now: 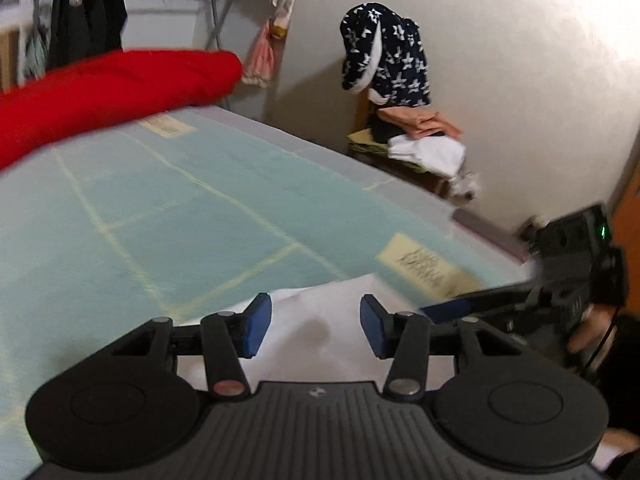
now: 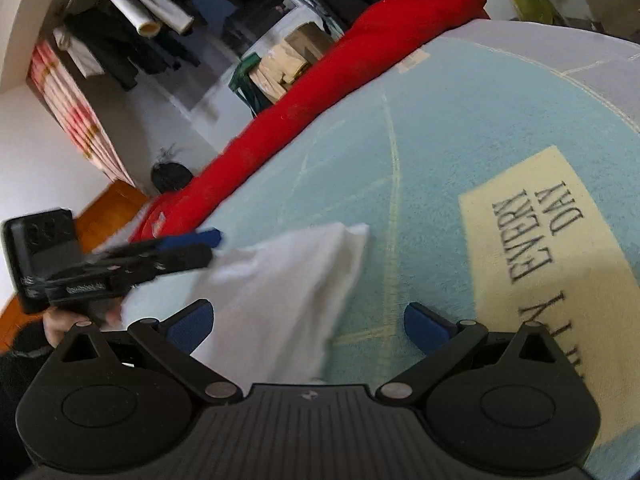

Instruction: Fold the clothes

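- The white cloth [image 2: 280, 292] lies on the pale blue blanket [image 2: 440, 128] at its near edge, folded to a corner that points away from the cameras; everything below is placed from this cloth.
- Only the left wrist view shows the wall side: beyond the blanket's far edge past the cloth stands a low stool [image 1: 372, 146] with a stack of folded clothes [image 1: 424, 140], and a navy star-print garment [image 1: 384, 56] hangs above it against the white wall [image 1: 500, 60].
- Only the right wrist view shows the printed cream patch [image 2: 552, 240] clearly, lying on the blanket just to the right of the cloth, and the rack of hanging dark clothes [image 2: 132, 40] well beyond the cloth.
- Both views show the red rolled bedding [image 2: 320, 100] along the blanket's far side, well apart from the cloth.
- The left gripper [image 1: 316, 330] hovers over the cloth with its blue pads part-way apart; the cloth lies beneath the gap, and the pads do not press on it; in the right wrist view its fingers look nearly together near the cloth's left edge, though blur hides any contact.
- The right gripper [image 2: 308, 326] has its pads spread wide, with nothing pinched; the cloth's right edge runs under the gap.
- Between the cloth's far corner and the red bedding the blanket lies flat and bare; to the right, bare blanket runs to the grey border [image 2: 580, 60] at the edge.
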A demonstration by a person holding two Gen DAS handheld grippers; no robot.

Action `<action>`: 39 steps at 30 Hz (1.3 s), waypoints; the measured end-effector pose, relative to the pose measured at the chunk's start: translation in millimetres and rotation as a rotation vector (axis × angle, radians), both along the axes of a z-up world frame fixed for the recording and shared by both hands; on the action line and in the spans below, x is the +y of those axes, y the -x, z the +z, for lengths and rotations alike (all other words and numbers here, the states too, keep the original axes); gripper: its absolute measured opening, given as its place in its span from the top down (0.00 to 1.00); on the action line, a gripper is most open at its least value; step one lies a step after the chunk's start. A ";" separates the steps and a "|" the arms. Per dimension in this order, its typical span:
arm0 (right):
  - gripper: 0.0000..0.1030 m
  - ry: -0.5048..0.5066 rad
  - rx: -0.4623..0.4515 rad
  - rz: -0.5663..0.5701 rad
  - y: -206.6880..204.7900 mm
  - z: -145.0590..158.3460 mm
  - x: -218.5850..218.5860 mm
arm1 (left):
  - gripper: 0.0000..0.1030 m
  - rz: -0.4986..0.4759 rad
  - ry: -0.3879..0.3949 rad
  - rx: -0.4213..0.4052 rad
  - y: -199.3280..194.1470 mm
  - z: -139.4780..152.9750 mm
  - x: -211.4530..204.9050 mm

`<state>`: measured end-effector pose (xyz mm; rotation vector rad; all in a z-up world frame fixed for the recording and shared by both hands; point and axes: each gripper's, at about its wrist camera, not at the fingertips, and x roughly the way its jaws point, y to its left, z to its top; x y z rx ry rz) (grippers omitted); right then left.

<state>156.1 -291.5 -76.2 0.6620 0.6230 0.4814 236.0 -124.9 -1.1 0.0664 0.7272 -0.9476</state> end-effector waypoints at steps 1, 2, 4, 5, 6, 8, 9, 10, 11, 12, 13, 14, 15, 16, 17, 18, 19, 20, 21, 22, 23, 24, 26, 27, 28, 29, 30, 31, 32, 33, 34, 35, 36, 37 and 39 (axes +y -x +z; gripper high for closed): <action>0.00 -0.024 -0.020 0.023 2.6 3.7 2.1 | 0.53 -0.010 0.014 0.031 -1.4 2.7 -5.3; 0.00 -0.037 -0.037 0.045 5.8 5.6 6.1 | 0.52 -0.021 0.030 0.064 -3.0 5.3 -10.8; 0.00 -0.045 -0.059 0.084 10.3 7.6 16.3 | 0.50 -0.046 0.062 0.131 -6.3 10.1 -22.3; 0.00 -0.041 -0.067 0.099 12.1 8.2 22.2 | 0.49 -0.054 0.077 0.168 -8.5 12.9 -29.0; 0.00 -0.024 -0.087 0.095 15.7 10.9 26.8 | 0.49 -0.062 0.090 0.201 -10.7 14.4 -35.4; 0.00 0.010 -0.127 0.087 22.8 16.3 36.0 | 0.45 -0.105 0.126 0.264 -12.5 15.8 -49.7; 0.00 0.027 -0.147 0.083 26.3 19.0 40.7 | 0.41 -0.132 0.144 0.301 -13.3 15.5 -57.7; 0.00 0.043 -0.167 0.079 29.9 21.8 45.3 | 0.37 -0.152 0.153 0.339 -13.4 14.3 -65.9; 0.00 0.060 -0.187 0.077 33.2 24.6 50.0 | 0.37 -0.167 0.156 0.372 -13.3 12.9 -74.3; 0.00 0.078 -0.210 0.085 34.8 28.1 54.5 | 0.37 -0.180 0.153 0.400 -12.4 10.2 -81.7; 0.00 0.097 -0.222 0.089 35.6 30.2 57.8 | 0.37 -0.193 0.135 0.426 -11.3 6.0 -88.6; 0.00 0.117 -0.232 0.093 36.4 32.1 60.9 | 0.37 -0.196 0.092 0.447 -11.1 0.1 -95.5; 0.00 0.141 -0.232 0.086 36.9 32.8 63.1 | 0.37 -0.183 0.036 0.451 -10.9 -5.5 -100.7; 0.00 0.163 -0.231 0.080 37.2 33.3 65.0 | 0.37 -0.157 -0.008 0.446 -11.8 -9.7 -102.4; 0.00 0.171 -0.225 0.080 37.1 32.3 65.2 | 0.37 -0.127 -0.045 0.440 -13.5 -13.5 -102.3; 0.00 0.173 -0.219 0.082 37.4 30.8 64.6 | 0.37 -0.104 -0.064 0.437 -15.6 -15.6 -99.1; 0.00 0.162 -0.220 0.085 38.8 29.8 63.1 | 0.37 -0.086 -0.072 0.436 -17.8 -16.7 -94.0; 0.00 0.150 -0.221 0.089 40.3 28.8 61.5 | 0.37 -0.067 -0.080 0.436 -20.1 -17.7 -88.8; 0.00 0.133 -0.223 0.093 42.1 28.5 59.6 | 0.37 -0.056 -0.081 0.435 -21.2 -17.5 -83.7; 0.00 0.122 -0.226 0.093 43.4 28.8 58.6 | 0.37 -0.053 -0.070 0.439 -22.3 -15.9 -81.3; 0.00 0.125 -0.236 0.092 44.3 30.4 60.1 | 0.37 -0.054 -0.055 0.437 -22.2 -11.7 -79.4; 0.00 0.127 -0.245 0.092 45.3 32.0 61.6 | 0.37 -0.055 -0.041 0.430 -20.9 -6.3 -76.7; 0.00 0.135 -0.265 0.092 47.2 35.2 65.0 | 0.34 -0.094 0.003 0.434 -19.3 6.9 -81.3; 0.00 0.159 -0.281 0.098 47.1 37.6 70.2 | 0.31 -0.137 0.033 0.449 -17.6 12.3 -82.7; 0.00 0.183 -0.298 0.103 47.1 40.1 75.3 | 0.26 -0.187 0.046 0.462 -14.8 15.7 -85.3; 0.00 0.207 -0.314 0.109 47.1 42.5 80.4 | 0.25 -0.231 0.027 0.457 -10.7 16.8 -90.4; 0.00 0.230 -0.330 0.115 47.1 44.8 85.4 | 0.25 -0.236 -0.021 0.446 -9.7 14.7 -94.5; 0.00 0.248 -0.338 0.127 47.5 45.8 89.2 | 0.26 -0.219 -0.078 0.438 -10.9 10.8 -97.4; 0.00 0.265 -0.347 0.138 48.0 46.8 92.7 | 0.27 -0.202 -0.134 0.430 -12.2 7.0 -100.3; 0.00 0.276 -0.352 0.141 49.3 47.6 93.7 | 0.27 -0.178 -0.173 0.437 -15.8 1.4 -99.8; 0.00 0.282 -0.353 0.141 50.3 48.2 93.0 | 0.27 -0.148 -0.192 0.454 -20.7 -4.4 -95.4; 0.00 0.279 -0.349 0.141 51.0 48.7 90.4 | 0.27 -0.119 -0.205 0.462 -24.6 -8.5 -89.1; 0.00 0.276 -0.345 0.141 51.8 49.2 87.7 | 0.27 -0.098 -0.210 0.461 -26.8 -10.3 -83.1; 0.00 0.269 -0.344 0.143 53.1 50.0 83.6 | 0.28 -0.081 -0.212 0.459 -28.1 -11.2 -77.6; 0.00 0.254 -0.341 0.132 54.0 50.1 71.9 | 0.28 -0.071 -0.193 0.460 -29.9 -10.2 -69.6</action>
